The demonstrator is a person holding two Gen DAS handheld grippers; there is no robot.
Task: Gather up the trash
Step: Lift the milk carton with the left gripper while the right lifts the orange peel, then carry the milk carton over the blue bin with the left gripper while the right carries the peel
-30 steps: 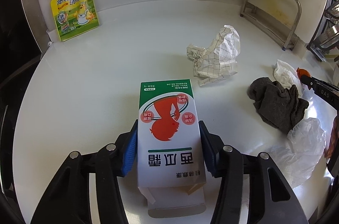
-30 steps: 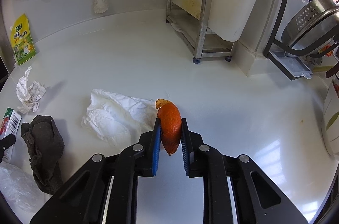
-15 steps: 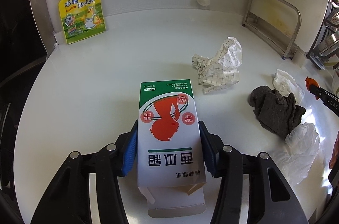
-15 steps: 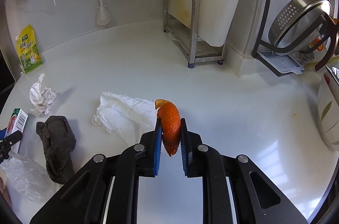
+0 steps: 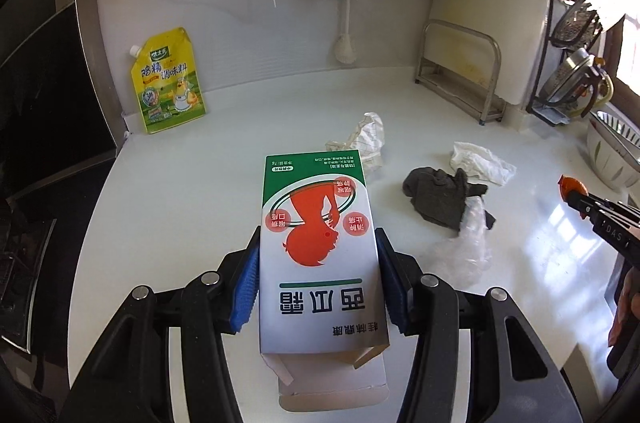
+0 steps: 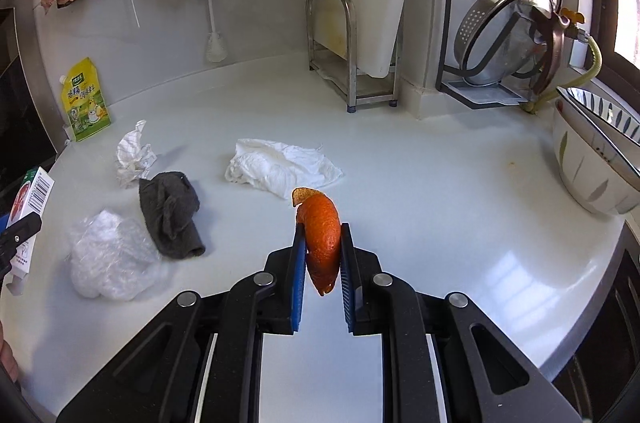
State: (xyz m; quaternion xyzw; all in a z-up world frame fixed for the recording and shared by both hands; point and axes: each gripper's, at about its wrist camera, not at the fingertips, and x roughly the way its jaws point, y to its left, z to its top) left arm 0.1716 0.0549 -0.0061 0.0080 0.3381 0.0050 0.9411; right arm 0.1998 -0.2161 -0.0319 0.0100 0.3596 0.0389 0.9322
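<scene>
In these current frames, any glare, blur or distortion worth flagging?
Left wrist: window glare on the counter at right, fisheye bends the wall, the carton is sharp. Right wrist: glare patch on the counter at lower right, orange peel crisp, corners vignetted black.

— How did my feeds look?
— Bright. Daylight came in from the window (image 6: 628,23) on the right and left glare patches on the white counter (image 6: 516,275).
— Any blur on my side?
— None; both were sharp, with soft shadows, though the fisheye bent the edges and blackened the corners.
</scene>
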